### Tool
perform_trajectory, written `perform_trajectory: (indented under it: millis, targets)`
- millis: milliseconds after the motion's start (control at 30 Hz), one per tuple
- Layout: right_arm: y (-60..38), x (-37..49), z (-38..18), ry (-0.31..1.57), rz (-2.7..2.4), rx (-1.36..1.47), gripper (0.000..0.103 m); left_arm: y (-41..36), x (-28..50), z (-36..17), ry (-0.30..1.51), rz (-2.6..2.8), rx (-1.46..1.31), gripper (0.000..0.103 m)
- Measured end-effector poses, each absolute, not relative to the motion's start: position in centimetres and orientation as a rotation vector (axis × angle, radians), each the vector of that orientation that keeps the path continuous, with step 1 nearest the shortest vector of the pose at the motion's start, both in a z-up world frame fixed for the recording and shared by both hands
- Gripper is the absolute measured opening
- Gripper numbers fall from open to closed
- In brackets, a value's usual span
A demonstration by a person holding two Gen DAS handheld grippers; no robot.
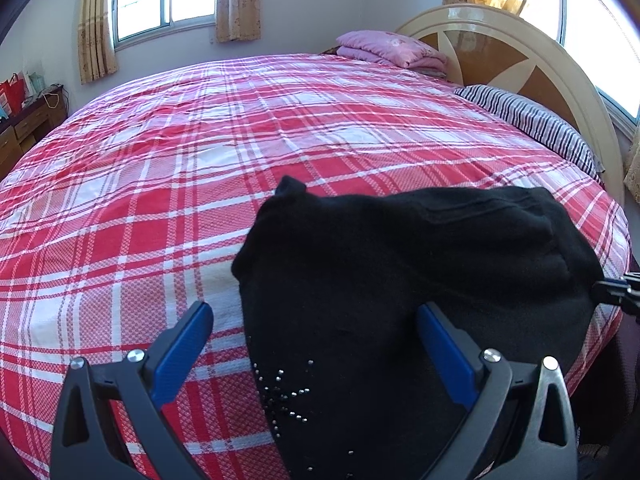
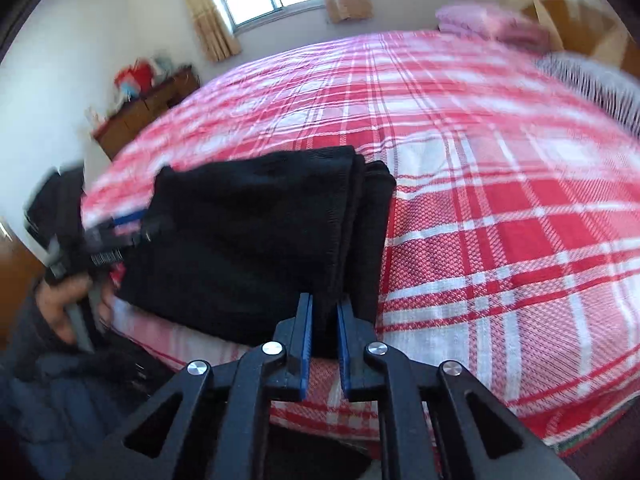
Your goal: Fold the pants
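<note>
The black pants (image 1: 400,260) lie folded in a thick bundle at the near edge of the bed, with a star of small studs (image 1: 286,396) on the cloth. My left gripper (image 1: 314,312) is open wide; one blue finger is over the sheet, the other over the pants. Its pads are clear of the cloth. In the right wrist view the pants (image 2: 248,232) show stacked fold edges, and my right gripper (image 2: 325,304) is narrowly shut on the near edge of the folds. The left gripper (image 2: 120,228) shows blurred at the far side of the bundle, held by a hand (image 2: 64,304).
The bed (image 1: 180,168) has a red and white plaid sheet. A folded pink quilt (image 1: 392,50) and a striped pillow (image 1: 532,120) lie by the curved headboard (image 1: 500,48). A wooden desk (image 2: 144,108) with bags stands by the wall.
</note>
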State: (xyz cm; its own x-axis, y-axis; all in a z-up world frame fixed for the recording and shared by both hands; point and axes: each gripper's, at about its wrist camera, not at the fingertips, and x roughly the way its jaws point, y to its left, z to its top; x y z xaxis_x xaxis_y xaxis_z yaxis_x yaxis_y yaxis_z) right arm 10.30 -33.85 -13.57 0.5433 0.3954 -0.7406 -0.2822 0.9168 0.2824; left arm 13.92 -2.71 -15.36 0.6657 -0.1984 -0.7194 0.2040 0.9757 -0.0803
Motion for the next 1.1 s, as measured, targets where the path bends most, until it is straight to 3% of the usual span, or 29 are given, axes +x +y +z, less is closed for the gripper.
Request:
perform_trajectory:
  millis: [133, 367, 533, 700, 933, 1100]
  targets:
    - [-35.1, 10.0, -11.2, 0.850, 0.306, 0.122, 0.053, -2.8, 14.0, -15.5, 0.813, -0.228, 0.003, 0.103]
    - [-30.1, 11.5, -8.6, 0.718, 0.470, 0.042, 0.054, -3.1, 13.9, -15.5, 0.815, -0.228, 0.012, 0.103]
    - [-27.7, 15.0, -12.6, 0.885, 0.404, -0.007, 0.054, -2.9, 13.9, -15.7, 0.822, -0.235, 0.007, 0.103]
    - [-27.4, 14.0, -13.2, 0.839, 0.424, -0.091, 0.054, -2.9, 13.8, -15.7, 0.829, -0.239, 0.003, 0.103]
    - [-30.9, 13.0, -11.0, 0.790, 0.396, 0.056, 0.062, -0.8, 12.7, -14.7, 0.794, -0.204, 0.005, 0.103]
    - [-33.9, 14.6, -12.7, 0.876, 0.359, 0.205, 0.062, 1.3, 13.0, -15.8, 0.823, -0.229, -0.096, 0.103]
